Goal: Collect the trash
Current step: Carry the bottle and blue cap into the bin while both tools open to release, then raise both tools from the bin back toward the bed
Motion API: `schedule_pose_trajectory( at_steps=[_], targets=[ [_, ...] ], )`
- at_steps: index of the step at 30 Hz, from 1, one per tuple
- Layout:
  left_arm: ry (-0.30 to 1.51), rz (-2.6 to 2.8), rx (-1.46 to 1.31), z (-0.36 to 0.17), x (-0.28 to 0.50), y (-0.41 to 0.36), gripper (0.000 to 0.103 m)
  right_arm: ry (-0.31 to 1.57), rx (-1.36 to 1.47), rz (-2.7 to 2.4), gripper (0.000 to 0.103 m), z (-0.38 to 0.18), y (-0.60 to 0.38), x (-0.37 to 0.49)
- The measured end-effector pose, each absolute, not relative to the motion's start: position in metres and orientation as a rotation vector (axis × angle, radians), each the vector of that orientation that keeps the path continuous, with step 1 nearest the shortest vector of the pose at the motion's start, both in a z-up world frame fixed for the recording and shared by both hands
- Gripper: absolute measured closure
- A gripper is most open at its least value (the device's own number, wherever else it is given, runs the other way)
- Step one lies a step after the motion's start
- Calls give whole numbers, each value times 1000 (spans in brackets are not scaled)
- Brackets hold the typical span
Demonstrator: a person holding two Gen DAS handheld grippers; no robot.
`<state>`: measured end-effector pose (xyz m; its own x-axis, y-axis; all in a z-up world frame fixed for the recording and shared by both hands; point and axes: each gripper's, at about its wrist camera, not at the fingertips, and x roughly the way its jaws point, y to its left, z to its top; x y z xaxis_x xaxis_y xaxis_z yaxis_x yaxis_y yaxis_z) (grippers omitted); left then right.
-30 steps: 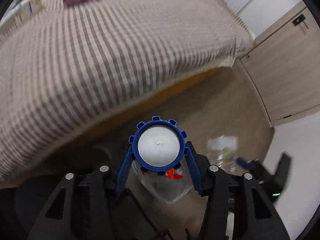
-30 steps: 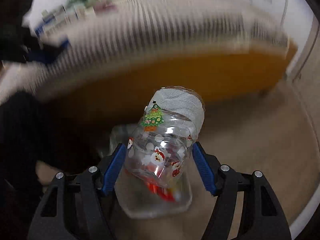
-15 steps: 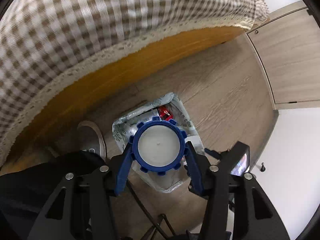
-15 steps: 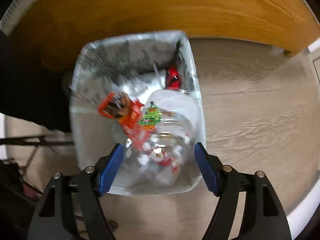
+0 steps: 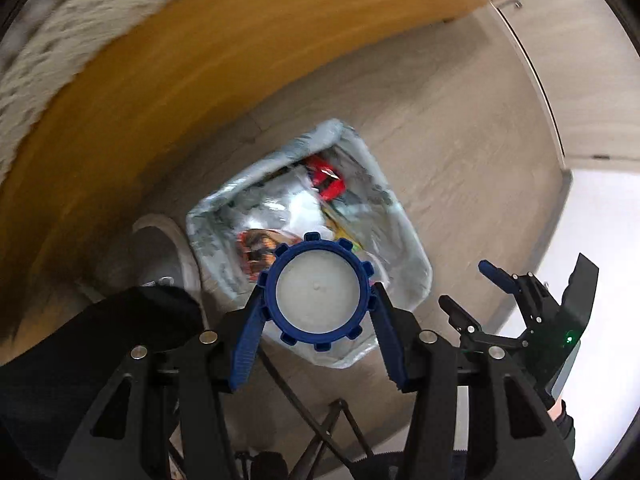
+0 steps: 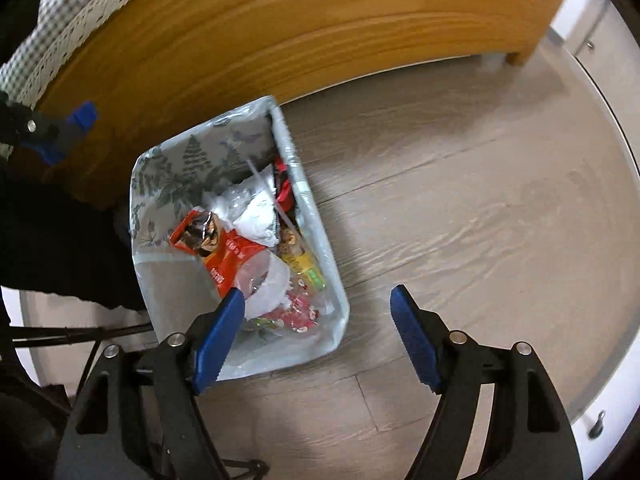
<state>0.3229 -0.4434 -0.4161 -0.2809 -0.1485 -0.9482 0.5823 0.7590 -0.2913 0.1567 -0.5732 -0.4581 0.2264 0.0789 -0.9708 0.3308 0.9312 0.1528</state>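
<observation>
A rectangular trash bin (image 6: 320,232) lined with a clear plastic bag is seen from above on a grey wood-plank floor (image 6: 480,208), just beside the orange wooden side of a bed (image 6: 280,32) draped with a checked cover (image 6: 52,32). In the left wrist view, the left gripper (image 5: 318,308) is held above the bin (image 5: 408,248), its blue fingers (image 5: 246,344) clamped narrowly on a round blue lid (image 5: 318,300) with a notched rim and a white centre. In the right wrist view, the right gripper (image 6: 316,328) is shown with its blue fingers (image 6: 218,344) spread wide and nothing between them, positioned over the near corner of the bin. Inside the bin, a clear plastic jar (image 6: 288,304) printed with red festive figures is seen lying near that corner, alongside an orange snack packet (image 6: 216,244), white crumpled plastic (image 6: 256,212) and a red item (image 6: 284,192). A grey shoe (image 5: 160,256) is visible just beside the bin in the left view.
</observation>
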Motion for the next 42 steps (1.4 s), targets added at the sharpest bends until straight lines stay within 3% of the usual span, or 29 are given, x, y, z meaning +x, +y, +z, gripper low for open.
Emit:
schedule_pose_trajectory(
  at_steps=[9, 10, 11, 12, 18, 31, 42],
  targets=[
    [1787, -839, 339, -456, 309, -489, 51, 1299, 380, -234, 31, -447, -571, 157],
    [1781, -848, 336, -458, 308, -494, 45, 1299, 388, -233, 31, -447, -570, 157],
    [1776, -838, 334, -460, 309, -496, 25, 1298, 393, -229, 31, -447, -569, 158],
    [1771, -821, 323, -463, 310, -496, 20, 1297, 393, -226, 31, -447, -568, 158],
    [1773, -740, 326, -463, 320, -484, 20, 1322, 392, -228, 31, -451, -568, 159],
    [1619, -844, 314, -385, 326, -458, 20, 1335, 288, -230, 31, -423, -557, 184],
    [1175, -826, 60, -225, 399, -337, 20, 1248, 124, -241, 31, -345, -531, 236]
  ],
)
